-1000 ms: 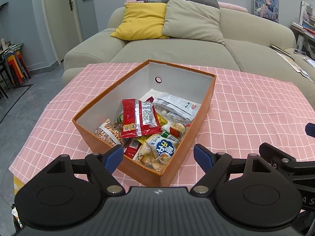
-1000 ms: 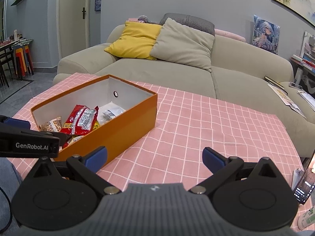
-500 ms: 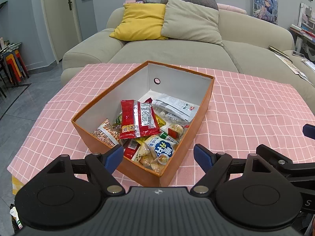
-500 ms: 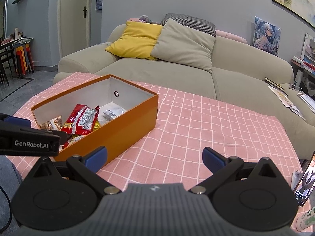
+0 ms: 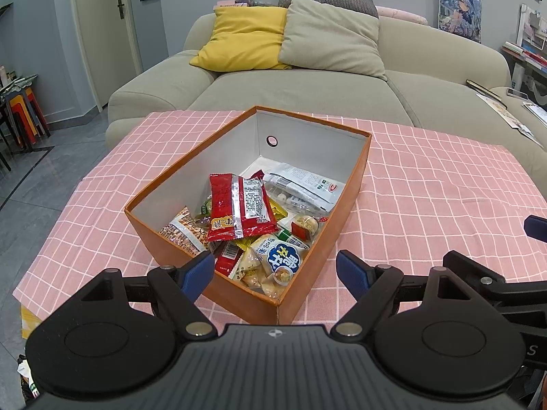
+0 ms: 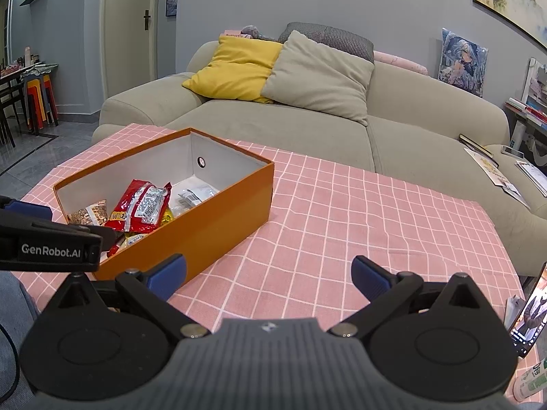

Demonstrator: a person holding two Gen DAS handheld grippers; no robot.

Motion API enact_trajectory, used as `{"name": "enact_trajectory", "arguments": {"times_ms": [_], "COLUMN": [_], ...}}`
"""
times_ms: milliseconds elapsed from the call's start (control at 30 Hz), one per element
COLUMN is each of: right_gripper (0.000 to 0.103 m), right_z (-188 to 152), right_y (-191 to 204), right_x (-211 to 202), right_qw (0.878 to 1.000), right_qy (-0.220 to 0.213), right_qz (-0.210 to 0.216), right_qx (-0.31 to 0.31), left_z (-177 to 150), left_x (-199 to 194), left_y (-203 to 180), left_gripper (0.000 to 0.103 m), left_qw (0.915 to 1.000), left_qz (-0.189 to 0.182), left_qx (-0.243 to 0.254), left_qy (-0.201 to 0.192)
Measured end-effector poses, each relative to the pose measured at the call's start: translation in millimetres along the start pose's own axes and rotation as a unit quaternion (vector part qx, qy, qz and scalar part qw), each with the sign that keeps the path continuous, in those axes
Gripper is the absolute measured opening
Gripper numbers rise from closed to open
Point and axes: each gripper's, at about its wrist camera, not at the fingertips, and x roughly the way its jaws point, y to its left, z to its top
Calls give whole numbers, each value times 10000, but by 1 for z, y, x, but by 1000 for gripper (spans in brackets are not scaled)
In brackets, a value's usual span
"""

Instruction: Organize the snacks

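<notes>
Snacks: I see a heap of packets [image 5: 246, 225] lying inside the orange box [image 5: 352, 184], piled toward its near end; the far end shows bare white floor.
Red packet: on top of the heap, a red pouch [image 5: 241, 206] with a silver strip and a printed white panel; its yellow band carries characters I cannot read. From my right camera the same red pouch [image 6: 142, 206] shows above the box wall.
Blue-and-white packet: at the near corner, a pale bag [image 5: 278, 258] with large white characters on a blue patch.
White packet: a flat white pouch [image 5: 302, 184] with fine print and a small red oval logo lies toward the far right of the box.
Hard to make out: packets under the red pouch are mostly covered; a brown patterned bag [image 5: 181, 234] at the left wall is half hidden.
Box: open-topped, orange outside, white inside, with a round hole [image 5: 272, 140] in its far wall; it sits at an angle on the worktop [image 5: 444, 184], on a pink checked cloth.
Left tongs [image 5: 275, 270]: open, holding nothing, blue fingertips [image 5: 198, 270] apart on either side of the box's near corner.
Right tongs [image 6: 268, 275]: open and empty over the cloth, beside the box.
Writing: "GenRobot.AI" reads on the left tool's side [image 6: 51, 250].
Surroundings: beige sofa [image 5: 307, 89] with a yellow cushion [image 5: 242, 41] behind the worktop.
</notes>
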Motion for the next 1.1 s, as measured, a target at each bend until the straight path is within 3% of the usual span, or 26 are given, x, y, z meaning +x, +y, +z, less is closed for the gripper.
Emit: {"name": "enact_trajectory", "arguments": {"times_ms": [1100], "right_gripper": [99], "right_z": [-1], "right_y": [2], "right_x": [0], "right_qw": [9999], "right_qy": [38], "right_qz": [161], "right_qx": [23], "left_z": [1], "left_x": [-2], "left_y": [8], "left_gripper": [95], "left_qw": [10000], "left_qz": [4], "left_qx": [-40], "left_qy": [9]}}
